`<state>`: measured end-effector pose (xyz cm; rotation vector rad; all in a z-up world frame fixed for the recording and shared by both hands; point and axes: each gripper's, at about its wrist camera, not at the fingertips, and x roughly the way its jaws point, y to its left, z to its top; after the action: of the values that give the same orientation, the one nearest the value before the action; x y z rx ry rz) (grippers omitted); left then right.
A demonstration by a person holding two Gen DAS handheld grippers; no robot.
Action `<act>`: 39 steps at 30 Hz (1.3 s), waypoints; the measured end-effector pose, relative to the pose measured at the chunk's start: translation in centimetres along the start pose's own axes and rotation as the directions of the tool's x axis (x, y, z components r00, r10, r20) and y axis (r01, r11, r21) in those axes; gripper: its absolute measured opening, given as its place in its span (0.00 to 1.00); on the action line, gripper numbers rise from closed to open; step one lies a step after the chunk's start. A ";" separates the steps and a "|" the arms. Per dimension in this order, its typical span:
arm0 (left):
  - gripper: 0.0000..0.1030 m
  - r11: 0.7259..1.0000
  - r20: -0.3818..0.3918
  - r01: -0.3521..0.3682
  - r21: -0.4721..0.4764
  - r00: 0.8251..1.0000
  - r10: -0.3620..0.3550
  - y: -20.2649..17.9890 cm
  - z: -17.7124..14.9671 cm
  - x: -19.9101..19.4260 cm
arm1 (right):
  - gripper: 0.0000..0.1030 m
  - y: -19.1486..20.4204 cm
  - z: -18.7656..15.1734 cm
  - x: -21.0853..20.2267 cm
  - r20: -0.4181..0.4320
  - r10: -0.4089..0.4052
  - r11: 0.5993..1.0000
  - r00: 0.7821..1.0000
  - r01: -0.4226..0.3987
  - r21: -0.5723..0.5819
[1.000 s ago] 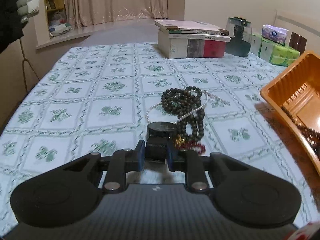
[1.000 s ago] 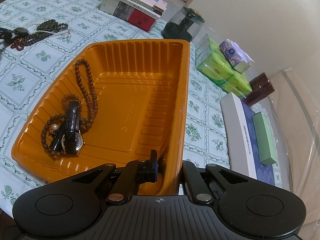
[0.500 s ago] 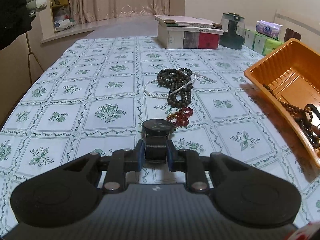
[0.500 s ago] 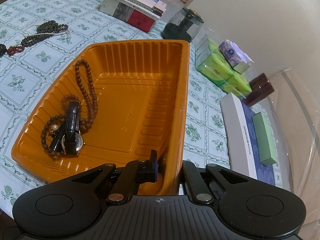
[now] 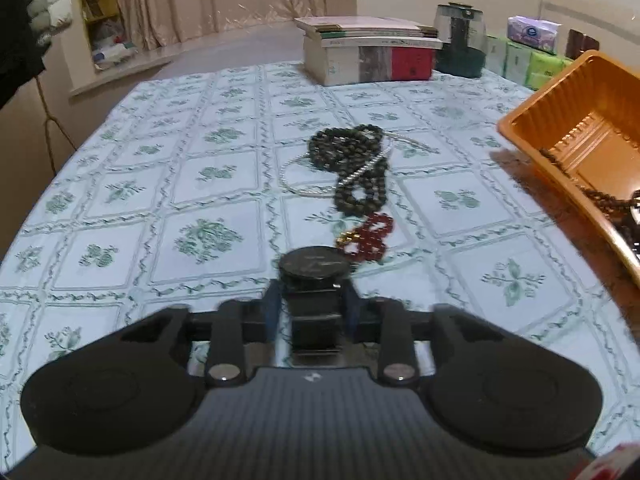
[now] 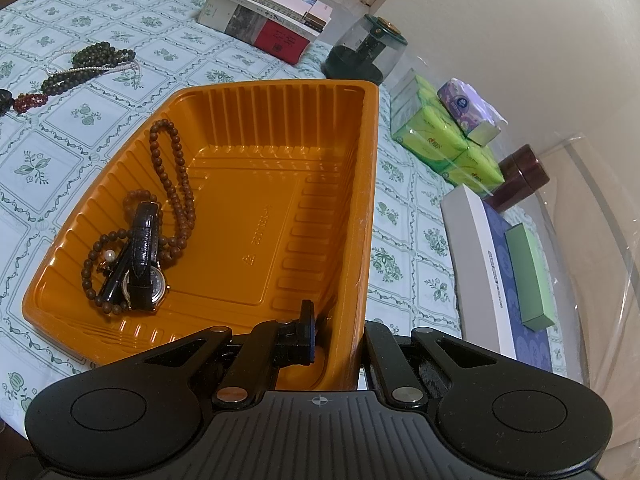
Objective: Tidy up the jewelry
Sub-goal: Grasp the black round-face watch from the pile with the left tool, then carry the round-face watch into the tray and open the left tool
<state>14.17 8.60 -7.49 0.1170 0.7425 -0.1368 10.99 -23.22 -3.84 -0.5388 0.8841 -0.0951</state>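
My left gripper (image 5: 314, 312) is shut on the strap of a black watch (image 5: 314, 266), whose round face sticks out ahead of the pads just above the tablecloth. Beyond it lie a red bead bracelet (image 5: 372, 236), a dark bead necklace (image 5: 352, 152) and a thin pearl strand (image 5: 304, 188). My right gripper (image 6: 340, 340) is shut on the near right wall of the orange tray (image 6: 372, 160), one finger inside and one outside. In the tray lie a brown bead necklace (image 6: 176, 168) and another black-strapped watch (image 6: 146, 248).
A stack of books (image 5: 372, 54) and a glass jar (image 5: 460, 40) stand at the far side of the table. Right of the tray are green tissue packs (image 6: 440, 140), a dark brown jar (image 6: 520, 176) and a white and blue box (image 6: 480, 260). The table's left edge drops off.
My left gripper has drawn back from the jewelry pile with the black watch in it, so the beads and red bracelet now lie farther ahead. The right gripper and tray have not moved.
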 end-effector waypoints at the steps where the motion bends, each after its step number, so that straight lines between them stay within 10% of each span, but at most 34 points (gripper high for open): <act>1: 0.24 1.000 -0.001 -0.005 0.001 1.000 0.005 -0.1 0.0 -0.1 | 0.05 0.0 0.0 0.0 0.000 0.000 1.000 1.000 0.000 0.000; 26: 0.23 0.994 0.127 0.114 0.007 0.985 -0.114 -4.8 3.0 -5.0 | 0.05 0.0 0.1 0.2 0.001 0.003 1.000 1.000 -0.003 0.011; 39: 0.23 0.903 0.122 0.418 0.094 0.896 -0.428 -14.2 4.7 -6.2 | 0.05 0.3 0.0 0.2 0.007 0.005 1.000 1.000 -0.005 0.015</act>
<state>10.37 -5.64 -0.65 0.0048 0.6142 -0.5820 11.14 -23.00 -4.14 -0.5232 0.8772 -0.0954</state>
